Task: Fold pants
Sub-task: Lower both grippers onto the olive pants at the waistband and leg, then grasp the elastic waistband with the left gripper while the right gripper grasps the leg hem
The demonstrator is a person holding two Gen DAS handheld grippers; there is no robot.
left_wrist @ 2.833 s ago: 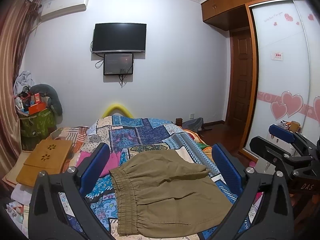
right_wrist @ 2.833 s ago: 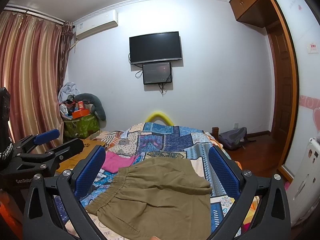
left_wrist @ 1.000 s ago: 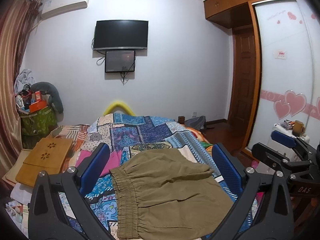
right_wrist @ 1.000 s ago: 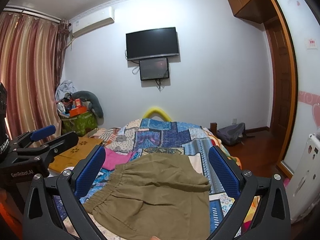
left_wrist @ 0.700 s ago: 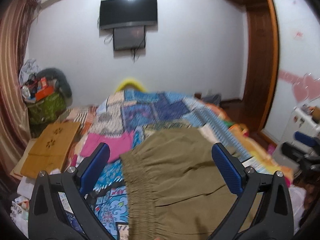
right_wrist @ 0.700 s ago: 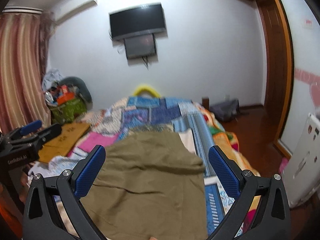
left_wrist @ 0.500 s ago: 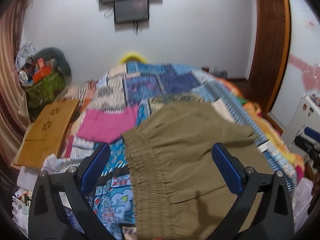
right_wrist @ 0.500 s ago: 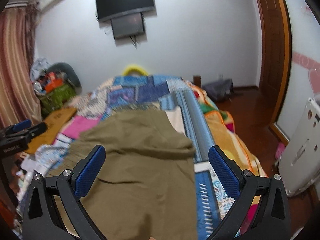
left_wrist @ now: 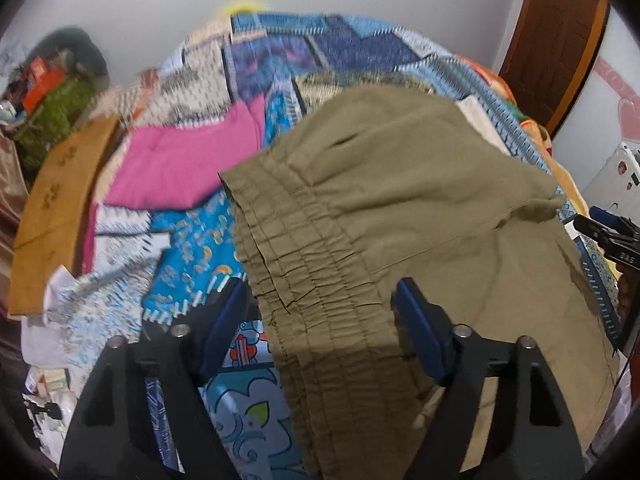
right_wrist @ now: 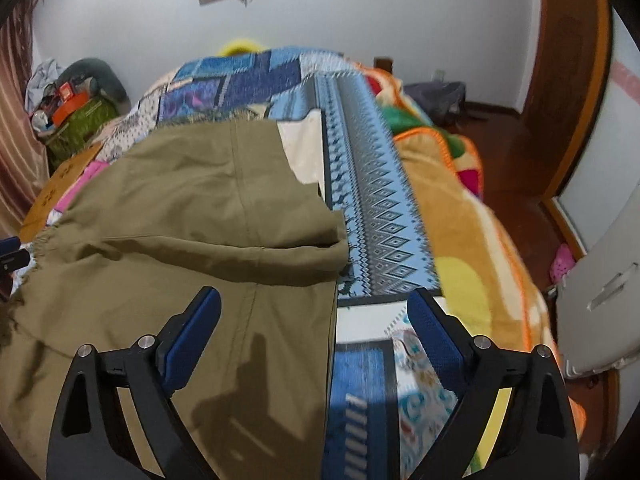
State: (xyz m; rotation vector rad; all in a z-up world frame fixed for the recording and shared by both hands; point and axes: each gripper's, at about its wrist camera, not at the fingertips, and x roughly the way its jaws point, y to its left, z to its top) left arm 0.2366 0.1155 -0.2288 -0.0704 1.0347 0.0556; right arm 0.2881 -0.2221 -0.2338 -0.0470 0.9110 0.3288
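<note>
My left claw (left_wrist: 320,312): jaws spread, just been closing, tilted down over the waistband (left_wrist: 304,264) of the pants (left_wrist: 420,208), which passes between the blue pads (left_wrist: 416,332); whether the pads touch the cloth I cannot tell, and they are not pinching it. My right claw (right_wrist: 316,320): jaws spread, also just been closing a little, tilted down over the pants' right edge (right_wrist: 334,320); the left pad sits above khaki cloth, the right pad above the quilt (right_wrist: 372,200), nothing pinched. Pants: khaki, lying flat on the quilt, elastic waistband to the left of my left claw's centre, a folded flap (right_wrist: 240,232) running across just ahead of my right claw. Beyond my left claw, to its left: pink cloth (left_wrist: 180,164) on the quilt, then a wooden board (left_wrist: 60,200) at the bed's edge. Beyond my right claw, to its right: orange blanket (right_wrist: 472,240), then dark wood floor (right_wrist: 520,152). Far ahead: white wall (right_wrist: 360,8).
</note>
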